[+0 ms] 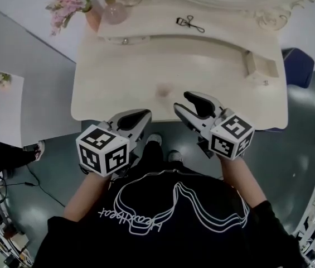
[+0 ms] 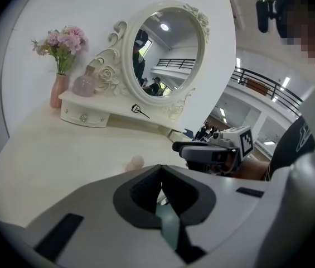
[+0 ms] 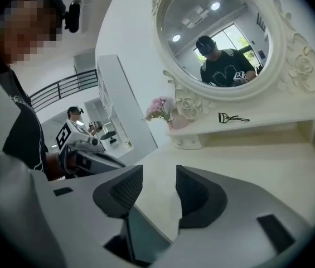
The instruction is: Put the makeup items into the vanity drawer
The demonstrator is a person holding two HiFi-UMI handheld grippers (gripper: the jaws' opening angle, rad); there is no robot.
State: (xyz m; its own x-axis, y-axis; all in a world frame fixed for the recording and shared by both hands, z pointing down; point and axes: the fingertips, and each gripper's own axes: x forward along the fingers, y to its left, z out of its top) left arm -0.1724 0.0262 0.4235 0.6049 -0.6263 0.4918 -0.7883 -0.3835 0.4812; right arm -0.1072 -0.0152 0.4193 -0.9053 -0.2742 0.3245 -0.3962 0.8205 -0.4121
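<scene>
1. The left tool (image 1: 140, 116) is held at the near edge of the cream vanity worktop (image 1: 146, 66). In the left gripper view its jaws are seen pressed together, with nothing between them (image 2: 160, 172).
2. The right tool (image 1: 182, 100) is held just over the near edge of the worktop, to the right of the left tool and a little farther in. Its jaws are seen standing apart in the right gripper view (image 3: 160, 175), and only bare worktop shows in the gap.
3. An eyelash curler (image 1: 190, 23) is laid flat on the raised shelf (image 1: 146, 27) at the far side, below the oval mirror (image 2: 165, 54) and well apart from both tools.
4. A small pale pink round item (image 1: 164, 90) is seen on the worktop, near the front and between the two tools; what it is cannot be told.
5. A small drawer (image 1: 253, 65) at the right end of the raised shelf is seen pulled out; its contents cannot be made out.
6. A second drawer (image 1: 125, 39) at the left end of the shelf is shut.
7. A pink vase (image 1: 93, 18) of pink flowers and a round pink bottle (image 1: 114, 10) are stood on the far left of the shelf, just beside each other.
</scene>
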